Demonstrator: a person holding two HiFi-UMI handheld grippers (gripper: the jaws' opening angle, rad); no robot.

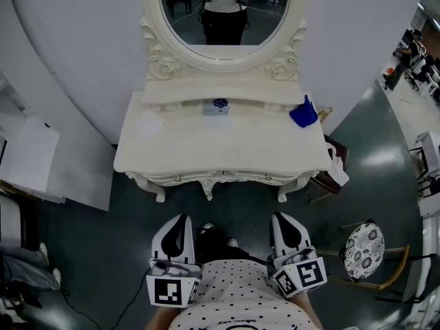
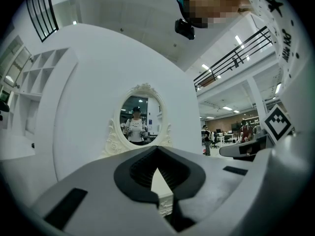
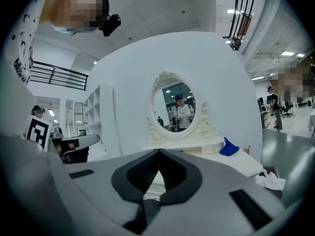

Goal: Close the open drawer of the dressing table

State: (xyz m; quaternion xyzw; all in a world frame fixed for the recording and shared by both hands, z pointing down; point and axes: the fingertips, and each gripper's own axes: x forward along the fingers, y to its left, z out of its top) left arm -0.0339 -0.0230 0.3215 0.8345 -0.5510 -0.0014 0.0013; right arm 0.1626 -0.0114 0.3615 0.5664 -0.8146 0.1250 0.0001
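Both hands sit low and close to the person's body, well short of the dressing table. Each holds its tool roughly level, pointing forward at the table front.

The left gripper has its jaws pressed together with nothing between them (its own view shows the dark pads meeting at the tip). The right gripper stands beside it in the same pose, jaws likewise together and empty, tipped very slightly downward.

The drawer is a small one in the low shelf under the oval mirror. It juts out from the middle of the shelf, with something blue showing in it. It is well apart from both grippers.

A blue cloth lies at the right end of the tabletop. A stool with a patterned seat stands on the floor to the person's right.
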